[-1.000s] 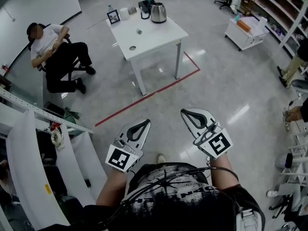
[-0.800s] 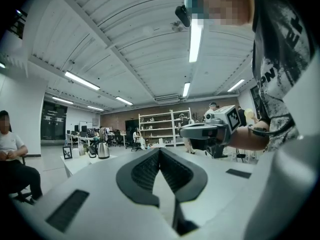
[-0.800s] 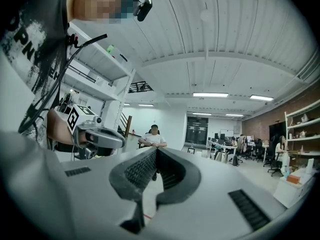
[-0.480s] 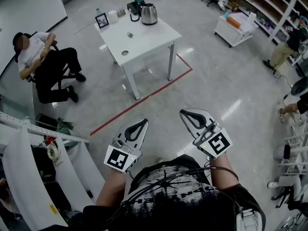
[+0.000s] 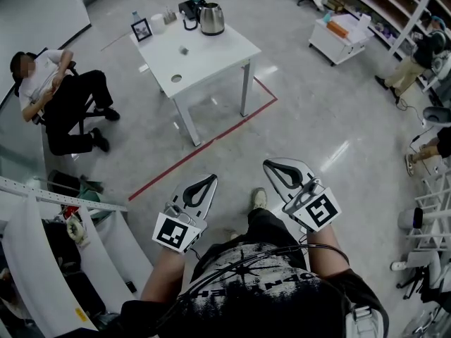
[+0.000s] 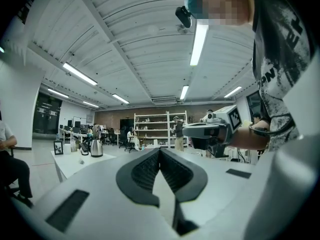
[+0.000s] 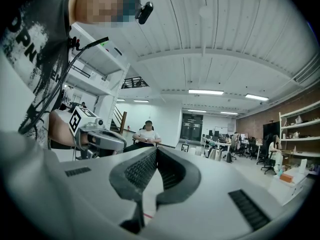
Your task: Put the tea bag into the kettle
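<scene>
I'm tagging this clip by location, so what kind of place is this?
Probably an open-plan lab or workshop office. A red tape line marks the polished floor by a white table, storage shelving stands at the back, and a seated person waits nearby.

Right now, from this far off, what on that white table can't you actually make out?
Small speck on the table, head view: too small to confirm it is the tea bag.
Kettle, head and left gripper views: too distant to show whether its lid is on.
Dark item beside the kettle, head view: too small to name.
Round thing near the table's front edge, head view: too small to name.
</scene>
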The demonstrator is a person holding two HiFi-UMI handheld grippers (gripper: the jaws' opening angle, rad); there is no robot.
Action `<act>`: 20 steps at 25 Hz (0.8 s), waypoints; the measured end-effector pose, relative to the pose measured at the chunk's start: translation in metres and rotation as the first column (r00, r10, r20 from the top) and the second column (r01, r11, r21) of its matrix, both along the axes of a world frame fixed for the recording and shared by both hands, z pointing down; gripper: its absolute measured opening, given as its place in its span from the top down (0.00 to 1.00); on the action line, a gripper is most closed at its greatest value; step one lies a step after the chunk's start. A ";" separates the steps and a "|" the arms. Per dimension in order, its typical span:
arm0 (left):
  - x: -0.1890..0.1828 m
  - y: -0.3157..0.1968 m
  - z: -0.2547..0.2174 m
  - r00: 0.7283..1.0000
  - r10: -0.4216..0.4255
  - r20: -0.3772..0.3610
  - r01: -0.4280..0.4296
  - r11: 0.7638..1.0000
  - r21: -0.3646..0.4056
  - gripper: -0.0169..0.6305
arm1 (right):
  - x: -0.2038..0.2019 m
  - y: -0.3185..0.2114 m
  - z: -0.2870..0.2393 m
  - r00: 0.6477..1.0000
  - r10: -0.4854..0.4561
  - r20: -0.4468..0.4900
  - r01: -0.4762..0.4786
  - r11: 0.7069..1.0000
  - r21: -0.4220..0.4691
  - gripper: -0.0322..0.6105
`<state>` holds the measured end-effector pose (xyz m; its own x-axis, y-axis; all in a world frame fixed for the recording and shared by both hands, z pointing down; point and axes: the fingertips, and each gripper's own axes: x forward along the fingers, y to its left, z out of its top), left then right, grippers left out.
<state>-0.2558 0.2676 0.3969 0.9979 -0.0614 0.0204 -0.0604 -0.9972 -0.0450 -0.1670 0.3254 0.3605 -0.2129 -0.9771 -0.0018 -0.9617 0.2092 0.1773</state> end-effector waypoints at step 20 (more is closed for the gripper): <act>0.108 -0.075 -0.009 0.994 -0.084 0.065 0.083 0.996 0.024 0.96 | 0.117 -0.089 -0.002 0.995 -0.093 0.038 0.091 0.995 0.043 0.94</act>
<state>-0.1479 0.1929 0.3879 0.9858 -0.1458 0.0836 -0.1398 -0.9875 -0.0729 -0.0496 0.2368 0.3589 -0.3007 -0.9523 -0.0518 -0.9452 0.2903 0.1494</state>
